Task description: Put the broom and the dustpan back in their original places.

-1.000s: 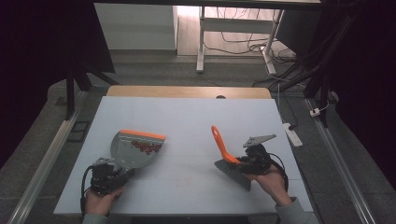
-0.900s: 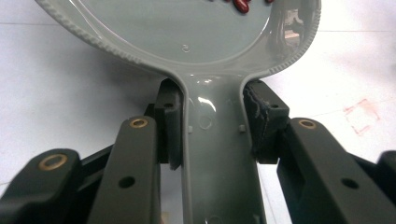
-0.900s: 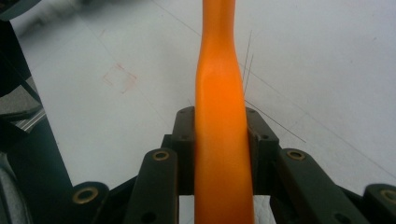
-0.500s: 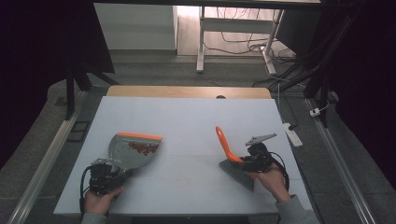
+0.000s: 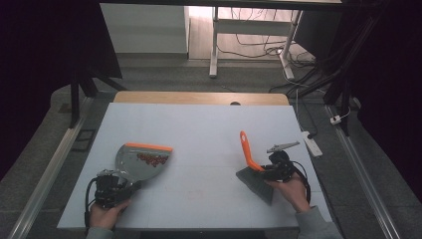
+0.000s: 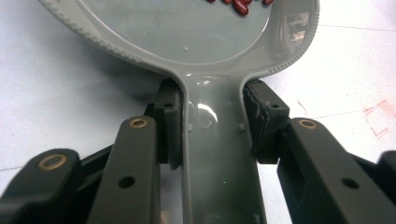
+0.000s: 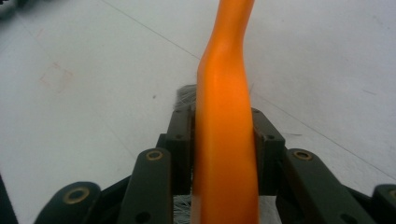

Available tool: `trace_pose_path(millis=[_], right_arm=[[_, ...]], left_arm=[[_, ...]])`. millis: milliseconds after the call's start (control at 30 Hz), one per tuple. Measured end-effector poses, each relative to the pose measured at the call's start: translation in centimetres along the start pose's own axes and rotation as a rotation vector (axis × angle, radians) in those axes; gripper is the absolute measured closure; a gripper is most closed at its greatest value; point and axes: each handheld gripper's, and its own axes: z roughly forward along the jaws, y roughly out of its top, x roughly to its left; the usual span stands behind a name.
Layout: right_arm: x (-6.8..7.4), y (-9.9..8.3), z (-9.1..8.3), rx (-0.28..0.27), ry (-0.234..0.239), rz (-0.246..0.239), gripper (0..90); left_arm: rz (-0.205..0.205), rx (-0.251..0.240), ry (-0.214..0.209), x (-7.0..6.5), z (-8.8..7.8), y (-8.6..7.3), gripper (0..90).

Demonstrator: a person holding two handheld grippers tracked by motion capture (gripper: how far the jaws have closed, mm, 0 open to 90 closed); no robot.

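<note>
High view: a grey dustpan (image 5: 142,160) with an orange lip is held by the left gripper (image 5: 110,187); a brush (image 5: 253,169) with an orange handle is held by the right gripper (image 5: 274,169); both rest on the white table (image 5: 199,129).
Left jaws: closed narrow on the dustpan handle (image 6: 217,154), one pad on each flank; the pan bowl lies just ahead of the jaws.
Red beans (image 6: 240,5): gathered in the bowl, well ahead of the jaws, near the orange lip.
Right jaws: the orange brush handle (image 7: 224,140) stands between the pads and rises ahead of them; the jaws have just been opening, and the pads appear to be still touching the handle flanks.
Bristles (image 7: 186,98): seen behind the handle, beside the left pad, down toward the table.
Step in hand (judged): the brush is being set down and let go.
Good practice: the jaws are to be opened only once the bristle head bears fully on the table, so that the handle is not tipped; the pan is to be kept level so no beans are spilled.
Hand pose: both forearms are low at the near edge; the left hand (image 5: 105,215) is aimed forward, the right hand (image 5: 291,191) angled inward.
</note>
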Motion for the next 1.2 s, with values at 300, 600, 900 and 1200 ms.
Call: trace_pose_path(millis=[300, 600, 900, 1200], right_arm=[[-0.7, -0.3, 0.5, 0.014, -0.019, 0.024, 59.0], [-1.0, -0.3, 0.9, 0.032, -0.068, 0.036, 50.4], [-1.2, -0.4, 1.0, 0.042, -0.104, 0.031, 44.3], [-0.9, -0.4, 0.7, 0.030, -0.159, 0.017, 40.2]], left_arm=[[-0.003, 0.010, 0.005, 0.0, 0.2, 0.0, 61.0], [0.001, 0.016, 0.016, -0.5, 0.5, -0.1, 60.9], [0.008, 0.022, -0.009, -0.7, 0.8, -0.1, 56.2], [0.022, 0.020, -0.002, -0.7, 0.4, 0.0, 33.5]])
